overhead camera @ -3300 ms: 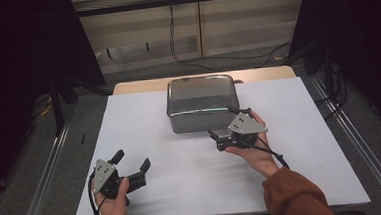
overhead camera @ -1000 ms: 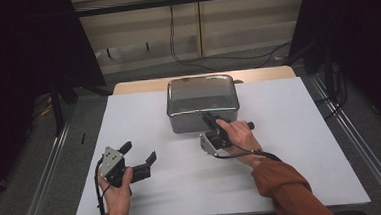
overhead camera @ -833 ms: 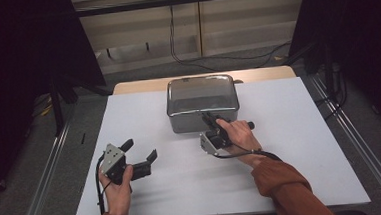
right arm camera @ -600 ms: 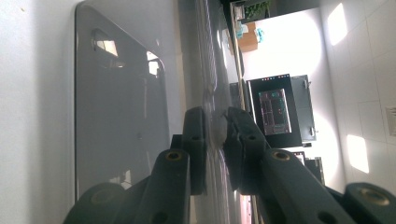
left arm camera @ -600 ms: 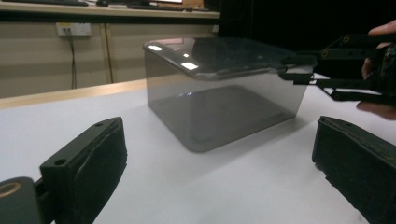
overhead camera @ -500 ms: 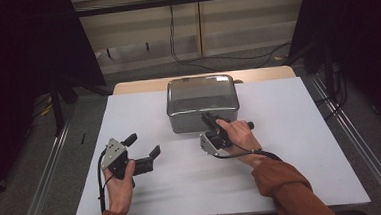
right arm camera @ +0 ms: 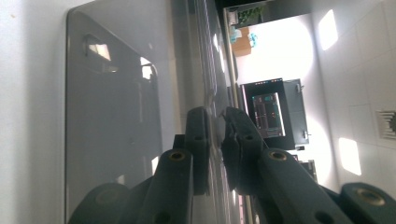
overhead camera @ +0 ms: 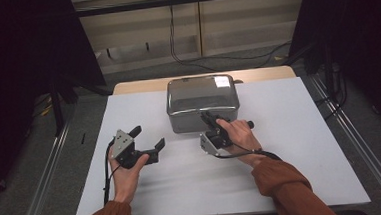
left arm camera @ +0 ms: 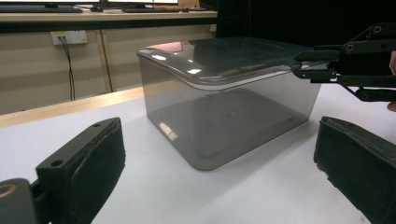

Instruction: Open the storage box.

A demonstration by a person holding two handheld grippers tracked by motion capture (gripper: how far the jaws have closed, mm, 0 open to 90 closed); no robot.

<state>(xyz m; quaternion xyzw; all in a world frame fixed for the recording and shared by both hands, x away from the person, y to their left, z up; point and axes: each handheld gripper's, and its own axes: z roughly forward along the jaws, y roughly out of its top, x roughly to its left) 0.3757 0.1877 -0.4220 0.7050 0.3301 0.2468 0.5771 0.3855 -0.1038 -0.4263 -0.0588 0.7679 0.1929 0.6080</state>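
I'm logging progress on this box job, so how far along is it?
Done: the right gripper is clamped on the lid rim of the smoky translucent plastic box. In hand: the open left gripper points at the box, apart from it. Left: the lid is not yet off.

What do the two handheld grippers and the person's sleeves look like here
Both grippers are black with two flat-padded jaws. The left gripper carries a grey three-cornered plate with small holes on top, and a black cable trails back along the wrist. The right gripper has a similar grey plate and a black cable looping toward the forearm. Brass-coloured pins mark its jaw linkages. The sleeves are rust-orange with ribbed cuffs.
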